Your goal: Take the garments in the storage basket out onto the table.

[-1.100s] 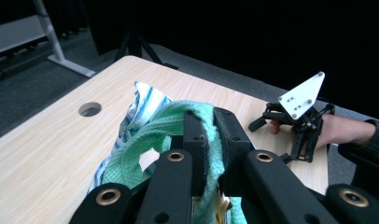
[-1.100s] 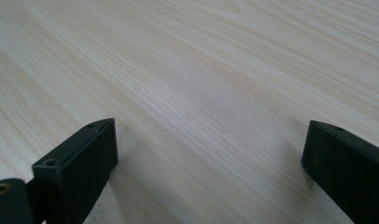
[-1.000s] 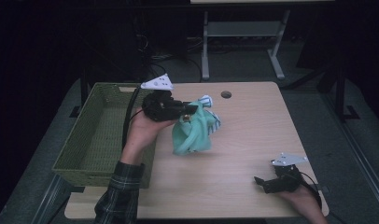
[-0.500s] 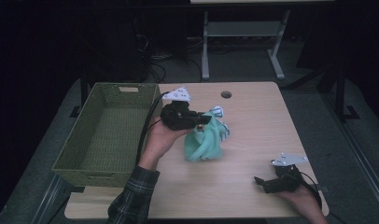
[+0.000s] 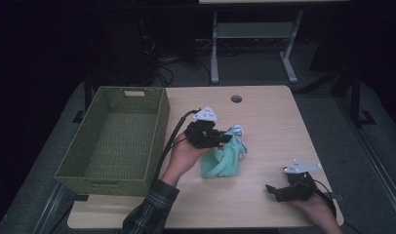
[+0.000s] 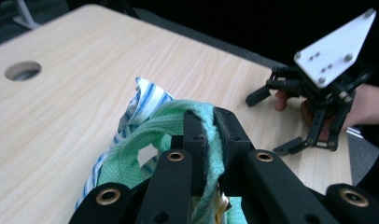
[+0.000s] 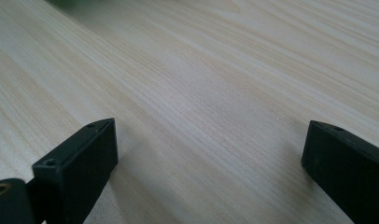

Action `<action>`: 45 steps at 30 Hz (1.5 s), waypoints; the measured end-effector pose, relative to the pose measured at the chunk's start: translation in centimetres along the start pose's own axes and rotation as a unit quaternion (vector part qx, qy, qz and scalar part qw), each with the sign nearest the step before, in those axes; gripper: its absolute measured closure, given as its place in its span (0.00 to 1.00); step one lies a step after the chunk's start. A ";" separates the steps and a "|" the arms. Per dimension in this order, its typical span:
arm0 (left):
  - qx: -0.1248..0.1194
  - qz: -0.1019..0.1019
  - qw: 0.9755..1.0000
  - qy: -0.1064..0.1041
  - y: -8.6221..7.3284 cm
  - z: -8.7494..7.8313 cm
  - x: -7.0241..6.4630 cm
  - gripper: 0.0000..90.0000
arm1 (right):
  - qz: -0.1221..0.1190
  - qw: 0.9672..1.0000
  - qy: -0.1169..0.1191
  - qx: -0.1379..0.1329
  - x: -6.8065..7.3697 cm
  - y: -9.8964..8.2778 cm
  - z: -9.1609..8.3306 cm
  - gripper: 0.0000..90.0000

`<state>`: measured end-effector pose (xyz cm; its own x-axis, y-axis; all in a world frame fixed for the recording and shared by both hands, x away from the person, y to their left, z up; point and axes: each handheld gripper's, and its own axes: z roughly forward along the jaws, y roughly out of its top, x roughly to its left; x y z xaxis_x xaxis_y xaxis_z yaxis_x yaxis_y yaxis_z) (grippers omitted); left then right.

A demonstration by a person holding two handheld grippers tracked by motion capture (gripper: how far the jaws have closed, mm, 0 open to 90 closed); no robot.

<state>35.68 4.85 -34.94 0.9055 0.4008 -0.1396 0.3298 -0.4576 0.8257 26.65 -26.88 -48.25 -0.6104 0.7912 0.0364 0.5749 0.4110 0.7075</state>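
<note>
The left gripper [image 5: 220, 140] is clamped on a bunched mint-green cloth [image 5: 223, 158], which droops from its jaws to the table [image 5: 264, 117]; a blue-and-white striped cloth [image 6: 143, 100] is tangled in just beyond the tips. The right gripper [image 7: 208, 158], well apart from the bundle, rests wide open over bare wood.

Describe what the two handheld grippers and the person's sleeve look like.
Both the left gripper and right gripper are black two-jaw linkages with brass-coloured pivots, each topped by a pale three-cornered plate and trailing a black cable. The left forearm wears a dark plaid sleeve.
</note>
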 end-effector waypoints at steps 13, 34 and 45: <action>0.050 0.011 0.999 0.009 -2.6 3.8 -0.7 0.92 | 0.000 1.000 0.000 0.000 0.0 0.0 0.0 0.03; 0.056 0.018 0.998 0.028 -3.8 3.0 -0.4 0.57 | 0.002 1.000 0.000 0.001 0.0 0.0 0.0 0.03; 0.078 -0.016 0.994 0.074 -6.1 0.3 1.6 0.95 | 0.002 1.000 0.000 0.001 0.0 0.0 0.0 0.03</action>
<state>35.21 8.09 -40.34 0.8485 0.5240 -0.0737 0.4061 -0.5557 0.7254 26.62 -26.86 -48.25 -0.6087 0.7924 0.0395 0.5784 0.4092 0.7057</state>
